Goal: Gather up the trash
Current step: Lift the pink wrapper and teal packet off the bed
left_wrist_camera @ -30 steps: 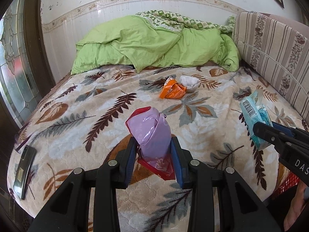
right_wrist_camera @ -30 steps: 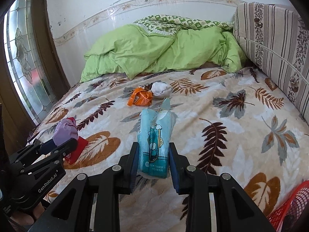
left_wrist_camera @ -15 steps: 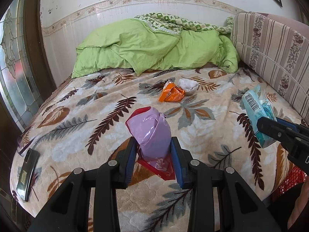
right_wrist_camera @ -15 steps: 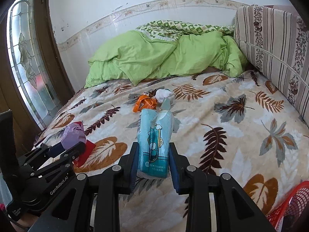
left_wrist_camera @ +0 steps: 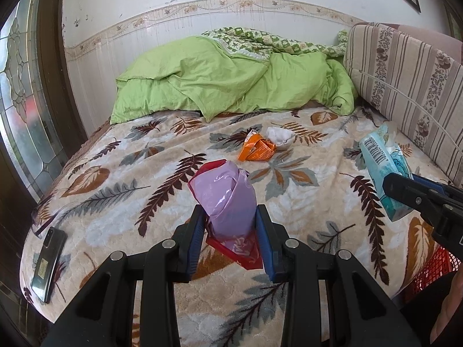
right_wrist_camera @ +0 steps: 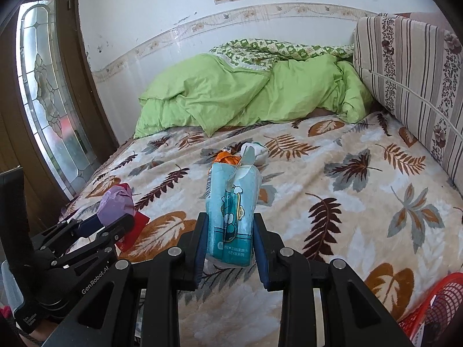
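Observation:
My left gripper [left_wrist_camera: 228, 222] is shut on a crumpled purple and red plastic bag [left_wrist_camera: 225, 196], held above the bed's near edge; it also shows in the right wrist view [right_wrist_camera: 117, 202]. My right gripper [right_wrist_camera: 230, 228] is shut on a light blue tissue packet [right_wrist_camera: 231, 208], held upright over the bed; the packet also shows in the left wrist view [left_wrist_camera: 382, 164]. An orange wrapper [left_wrist_camera: 256, 149] and a white crumpled wad [left_wrist_camera: 279, 136] lie together mid-bed, beyond both grippers.
A red mesh basket [right_wrist_camera: 434, 309] stands at the bed's near right corner. A dark phone [left_wrist_camera: 47, 260] lies at the bed's left edge. A green quilt [left_wrist_camera: 231, 84] is heaped at the back; a striped cushion [left_wrist_camera: 405, 72] lines the right side.
Both grippers have pulled back and risen a little from the bed with their loads; the trash in the middle of the bed looks farther away. Neither grip has changed.

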